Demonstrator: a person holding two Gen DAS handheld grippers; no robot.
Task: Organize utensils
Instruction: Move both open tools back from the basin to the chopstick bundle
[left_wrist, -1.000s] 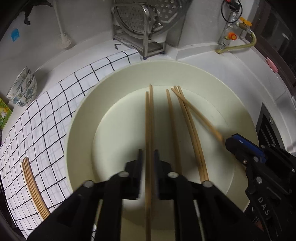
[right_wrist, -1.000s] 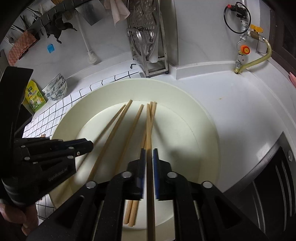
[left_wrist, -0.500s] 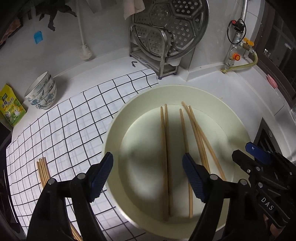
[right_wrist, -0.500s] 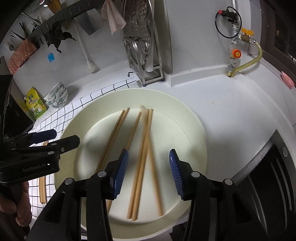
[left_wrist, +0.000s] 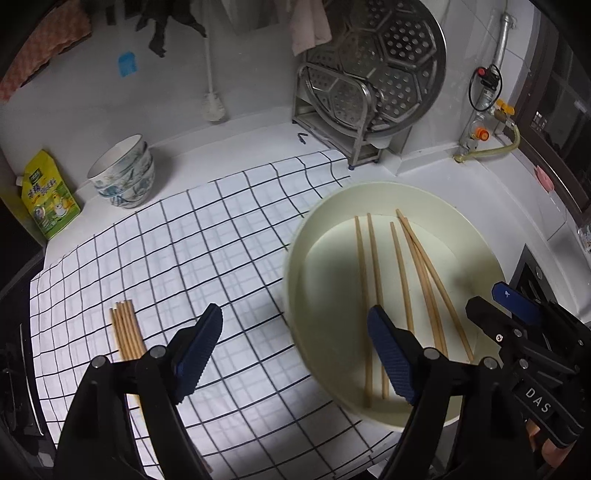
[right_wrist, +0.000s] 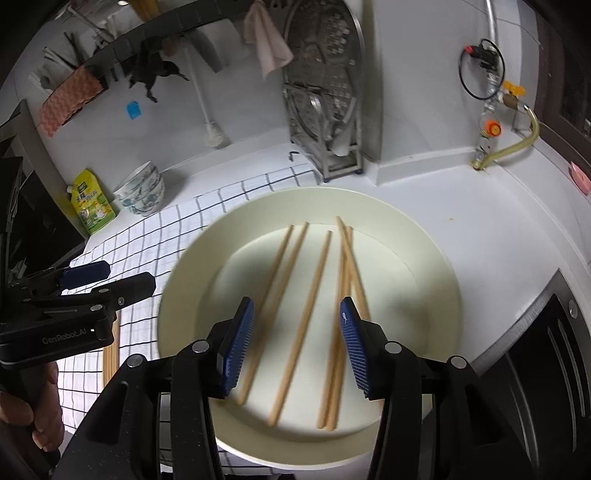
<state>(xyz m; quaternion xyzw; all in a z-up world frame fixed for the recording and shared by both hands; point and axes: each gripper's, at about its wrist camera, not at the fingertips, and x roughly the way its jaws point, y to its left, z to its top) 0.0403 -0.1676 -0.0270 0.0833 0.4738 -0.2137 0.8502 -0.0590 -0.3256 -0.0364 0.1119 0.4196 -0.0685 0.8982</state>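
Several wooden chopsticks (left_wrist: 400, 280) lie loose in a wide cream bowl (left_wrist: 295, 273) at the right of the counter; they also show in the right wrist view (right_wrist: 314, 295), inside the same bowl (right_wrist: 177, 295). A bundle of chopsticks (left_wrist: 127, 330) lies on the checked cloth (left_wrist: 184, 258) at the left. My left gripper (left_wrist: 295, 347) is open and empty, above the bowl's left rim. My right gripper (right_wrist: 297, 339) is open and empty, above the bowl's near half; it also shows in the left wrist view (left_wrist: 495, 306).
Stacked patterned bowls (left_wrist: 123, 173) and a yellow packet (left_wrist: 48, 195) stand at the back left. A metal rack with a perforated steamer plate (left_wrist: 369, 74) stands at the back. A gas valve and hose (left_wrist: 487, 140) sit at the back right. A dark stove edge (right_wrist: 554, 350) lies right.
Both grippers let go of the chopsticks they held, opened wide and pulled back and up. The released chopsticks now lie in the bowl. The left gripper shifted left toward the cloth.
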